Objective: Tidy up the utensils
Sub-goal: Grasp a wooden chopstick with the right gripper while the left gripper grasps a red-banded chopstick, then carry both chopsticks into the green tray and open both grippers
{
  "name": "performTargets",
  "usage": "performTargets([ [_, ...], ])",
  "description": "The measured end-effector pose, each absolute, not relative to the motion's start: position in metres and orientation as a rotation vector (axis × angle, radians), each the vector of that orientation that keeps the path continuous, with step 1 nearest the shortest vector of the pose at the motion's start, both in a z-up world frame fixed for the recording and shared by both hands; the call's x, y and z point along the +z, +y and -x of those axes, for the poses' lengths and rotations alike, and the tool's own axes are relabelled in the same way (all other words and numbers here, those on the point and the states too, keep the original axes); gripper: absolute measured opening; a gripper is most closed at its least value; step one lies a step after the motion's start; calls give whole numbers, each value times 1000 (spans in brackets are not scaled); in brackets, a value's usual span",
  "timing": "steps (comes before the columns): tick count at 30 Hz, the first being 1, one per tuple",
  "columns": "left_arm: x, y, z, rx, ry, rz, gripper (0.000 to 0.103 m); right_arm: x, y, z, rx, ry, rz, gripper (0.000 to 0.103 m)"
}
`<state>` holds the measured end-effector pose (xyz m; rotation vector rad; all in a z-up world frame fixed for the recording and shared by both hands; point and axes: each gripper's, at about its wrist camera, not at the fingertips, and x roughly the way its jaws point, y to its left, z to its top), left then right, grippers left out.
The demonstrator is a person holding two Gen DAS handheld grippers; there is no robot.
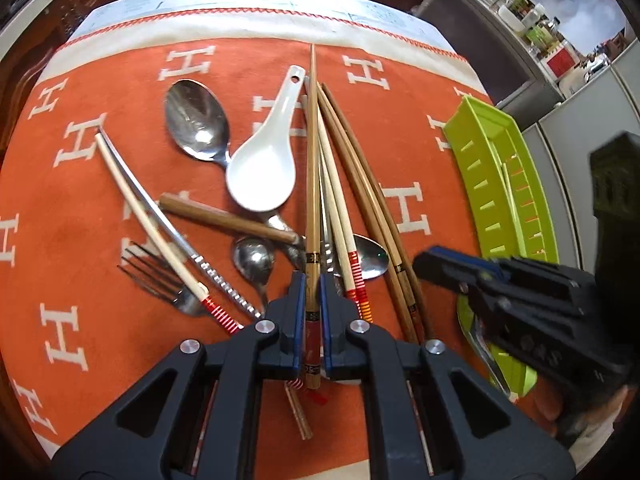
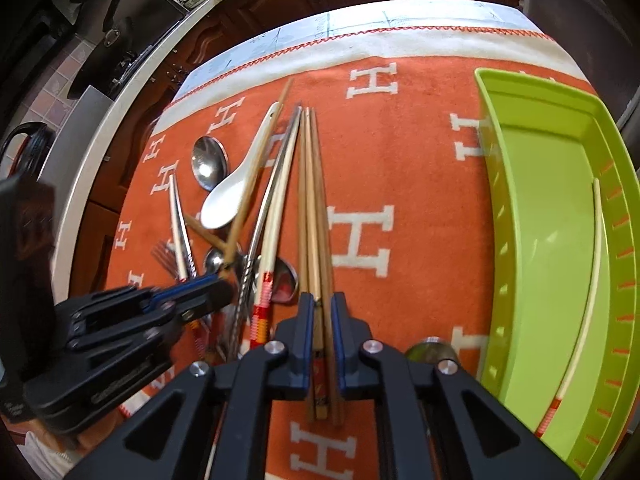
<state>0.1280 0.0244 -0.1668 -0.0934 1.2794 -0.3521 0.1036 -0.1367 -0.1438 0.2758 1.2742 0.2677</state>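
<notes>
Utensils lay heaped on the orange cloth (image 1: 100, 220) over the counter, sorting barely begun: green tray (image 2: 532, 128) off to the right held only one white chopstick (image 2: 592, 264) in its narrow slotted side lane.

Left gripper (image 1: 313, 292) had its jaws clenched on a single brown chopstick (image 1: 312, 152), caught near the decorated butt end. Likely picked because that stick sat on top of the pile and pulls free without dragging neighbours.

Right gripper (image 2: 321, 312) straddled a bundle of brown chopsticks (image 2: 312, 200), jaws close around them near the butt end; whether the pads actually pressed I couldn't tell. The sticks ran parallel and already pointed along the tray's long axis, so my guess is a straight transfer.

Clutter around:
- white ceramic spoon (image 1: 264, 168) touching the held stick's left side
- large steel spoon (image 1: 198, 120), partly under the ceramic one
- fork (image 1: 160, 276) with a white chopstick (image 1: 148, 216) and a metal one across it
- wooden-handled piece (image 1: 224, 220) and small spoon (image 1: 252, 258) buried mid-pile
- red-banded white chopstick (image 1: 340, 232) just beside the left jaws

Risk, as I judged it: both grippers worked near each other, and lifting the single stick could nudge the ceramic spoon.
</notes>
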Motion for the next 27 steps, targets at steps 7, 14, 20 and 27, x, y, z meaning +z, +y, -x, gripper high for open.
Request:
performTargets([
  [7,-153,43,-121,-351,1256,135,5,-154,-128,-119,255,1297,-200,9],
  [14,-145,49,-114,-365,1239,138,5,-154,-117,-119,216,1302,-93,8],
  [20,-148,45,-116,-362,1243,134,5,-153,-103,-121,195,1283,-5,9],
  [27,-131,42,-107,-345,1219,124,5,-149,-122,-121,221,1271,-173,6],
])
